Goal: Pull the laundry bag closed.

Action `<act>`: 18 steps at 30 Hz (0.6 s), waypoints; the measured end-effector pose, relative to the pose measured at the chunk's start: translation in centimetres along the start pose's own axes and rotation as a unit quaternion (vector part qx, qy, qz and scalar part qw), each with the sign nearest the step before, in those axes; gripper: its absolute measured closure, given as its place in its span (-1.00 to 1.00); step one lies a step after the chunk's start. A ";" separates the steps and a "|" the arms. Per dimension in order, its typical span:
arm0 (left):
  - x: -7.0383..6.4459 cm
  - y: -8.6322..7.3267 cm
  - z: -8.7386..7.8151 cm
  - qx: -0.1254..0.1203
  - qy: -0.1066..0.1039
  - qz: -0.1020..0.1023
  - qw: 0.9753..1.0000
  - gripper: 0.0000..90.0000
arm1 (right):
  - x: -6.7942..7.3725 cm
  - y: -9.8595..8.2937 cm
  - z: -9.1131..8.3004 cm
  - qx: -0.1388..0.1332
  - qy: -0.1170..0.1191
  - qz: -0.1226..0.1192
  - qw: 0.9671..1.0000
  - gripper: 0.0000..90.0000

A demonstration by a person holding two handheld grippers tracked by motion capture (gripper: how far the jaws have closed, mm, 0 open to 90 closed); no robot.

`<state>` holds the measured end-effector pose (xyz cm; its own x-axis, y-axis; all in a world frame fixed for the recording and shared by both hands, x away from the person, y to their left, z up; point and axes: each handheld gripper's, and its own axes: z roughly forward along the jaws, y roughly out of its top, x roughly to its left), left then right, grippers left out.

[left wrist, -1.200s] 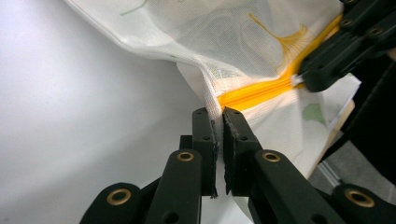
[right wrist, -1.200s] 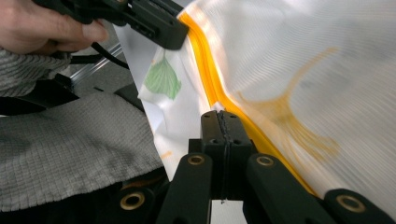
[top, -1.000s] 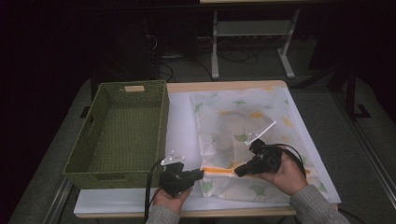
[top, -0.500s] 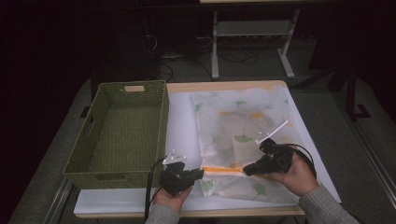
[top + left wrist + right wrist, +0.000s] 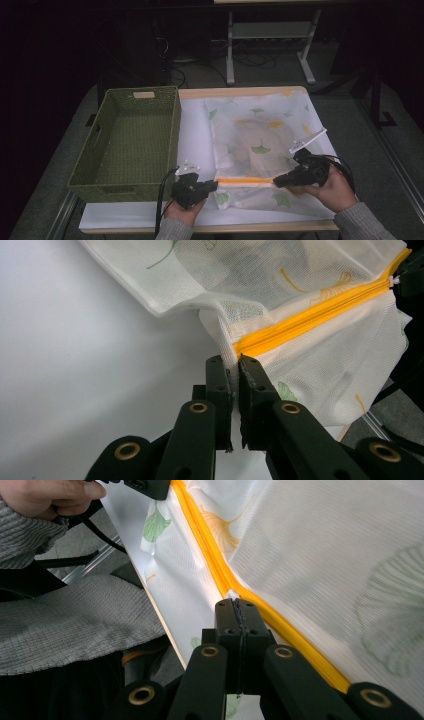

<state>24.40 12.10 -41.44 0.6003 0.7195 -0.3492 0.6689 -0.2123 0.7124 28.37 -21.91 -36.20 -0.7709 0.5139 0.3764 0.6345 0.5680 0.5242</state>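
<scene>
While the mesh bag point(image 5: 265, 145) lies flat on the white table point(image 5: 195, 145), right of the green basket point(image 5: 130, 140), its yellow zipper point(image 5: 245, 180) runs crosswise along the near edge, from one gripper to the other. Left gripper point(image 5: 212, 186): jaws pinched on the bag's fabric at the zipper's left end. Right gripper point(image 5: 278, 183): jaws pressed together at the zipper's right part, apparently on the slider. Zipper axis points straight from right gripper toward left; any slide would likely follow that line.
</scene>
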 end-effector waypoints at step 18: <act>-0.1 0.0 0.0 0.004 0.004 0.003 1.000 0.87 | -1.6 -2.7 -2.1 -0.017 -0.011 0.031 0.999 1.00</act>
<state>24.34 12.01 -41.44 0.6008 0.7236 -0.3398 0.6688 -0.2221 0.7094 27.76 -25.64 -36.60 -0.7290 0.5613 0.3918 0.6779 0.5127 0.5268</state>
